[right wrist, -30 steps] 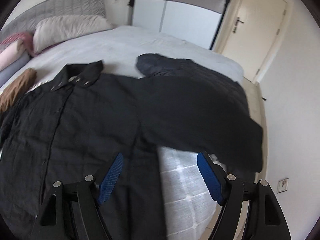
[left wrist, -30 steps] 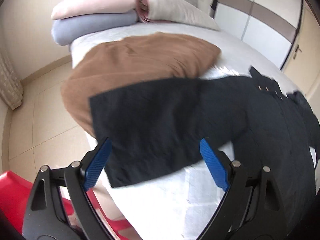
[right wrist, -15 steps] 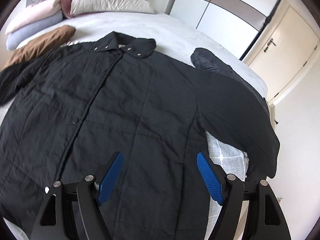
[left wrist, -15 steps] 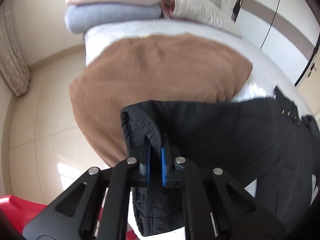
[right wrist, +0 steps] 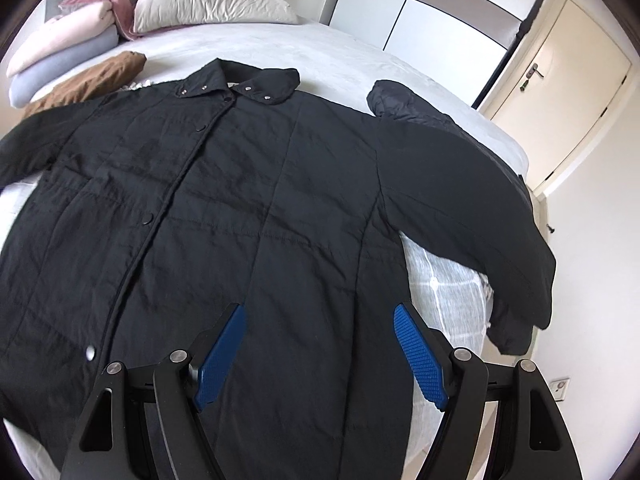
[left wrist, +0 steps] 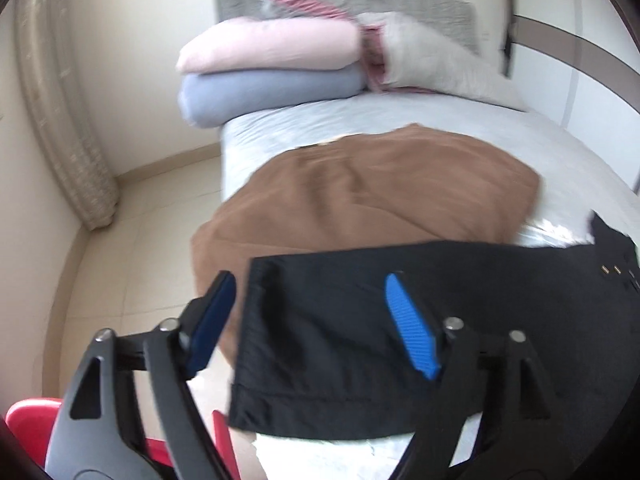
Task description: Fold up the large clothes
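A large black quilted coat [right wrist: 248, 208] lies flat, front up and buttoned, on the bed, collar toward the pillows. Its one sleeve [right wrist: 472, 216] stretches to the right bed edge and hangs over it. The other sleeve [left wrist: 360, 340] lies spread out in the left wrist view, its cuff at the bed's left edge. My left gripper [left wrist: 310, 320] is open just above that cuff, holding nothing. My right gripper [right wrist: 318, 350] is open above the coat's lower body, holding nothing.
A brown garment [left wrist: 380, 196] lies beyond the left sleeve, partly under it. Folded pink and blue bedding [left wrist: 272, 68] and pillows [right wrist: 212, 4] are stacked at the headboard. A second dark garment [right wrist: 404, 100] lies past the right shoulder. A red chair [left wrist: 28, 420] stands beside the bed.
My left gripper, shut on the sleeve cuff half a second ago, has opened and let it go; the sleeve now lies flat. The right gripper has moved slightly over the coat body.
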Tool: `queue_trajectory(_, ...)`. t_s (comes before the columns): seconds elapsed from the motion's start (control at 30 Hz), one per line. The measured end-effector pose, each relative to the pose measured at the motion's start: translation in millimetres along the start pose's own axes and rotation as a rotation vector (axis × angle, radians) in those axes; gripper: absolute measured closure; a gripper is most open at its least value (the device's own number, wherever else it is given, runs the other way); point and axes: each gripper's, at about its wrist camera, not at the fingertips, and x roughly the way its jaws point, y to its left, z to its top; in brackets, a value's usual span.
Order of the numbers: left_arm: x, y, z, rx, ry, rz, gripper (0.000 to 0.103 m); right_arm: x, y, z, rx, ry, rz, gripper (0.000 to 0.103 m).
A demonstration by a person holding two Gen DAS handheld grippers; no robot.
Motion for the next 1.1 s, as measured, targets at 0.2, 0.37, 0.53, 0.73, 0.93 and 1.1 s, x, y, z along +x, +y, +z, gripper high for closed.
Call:
queue_trajectory(0.2, -56.1, -36.1, -56.8, 0.106, 0.212, -0.411, 0.022, -15.2, -35.9, -41.1, 0.148, 0.003, 0.241, 0.025)
queue_trajectory(0.37, -94.1, -67.8, -133.0, 0.206, 0.394, -0.701, 0.022, -11.7, -59.8, -94.5, 0.246, 0.035, 0.346, 0.025)
queue_trajectory(0.53, -96.0, -76.3, -211.0, 0.217, 0.618, -0.794, 0.023, 6.9, -92.1, -155.3, 0.419, 0.095, 0.417, 0.025)
queue_trajectory(0.73, -117.7, -80.3, -277.1, 0.185, 0.774, -0.949, 0.033, 20.9, -90.7, -208.1, 0.514, 0.155, 0.568, 0.036)
queue_trajectory(0.93, -142.4, -84.5, -270.8, 0.096, 0.753, -0.993, 0.094, -5.5, -81.5, -208.9, 0.550, 0.081, 0.650, 0.090)
queue_trajectory(1.1, -193.5, -58.2, -213.5, 0.014, 0.581, -1.065, 0.095, -70.7, -102.1, -177.2, 0.536, -0.074, 0.624, 0.092)
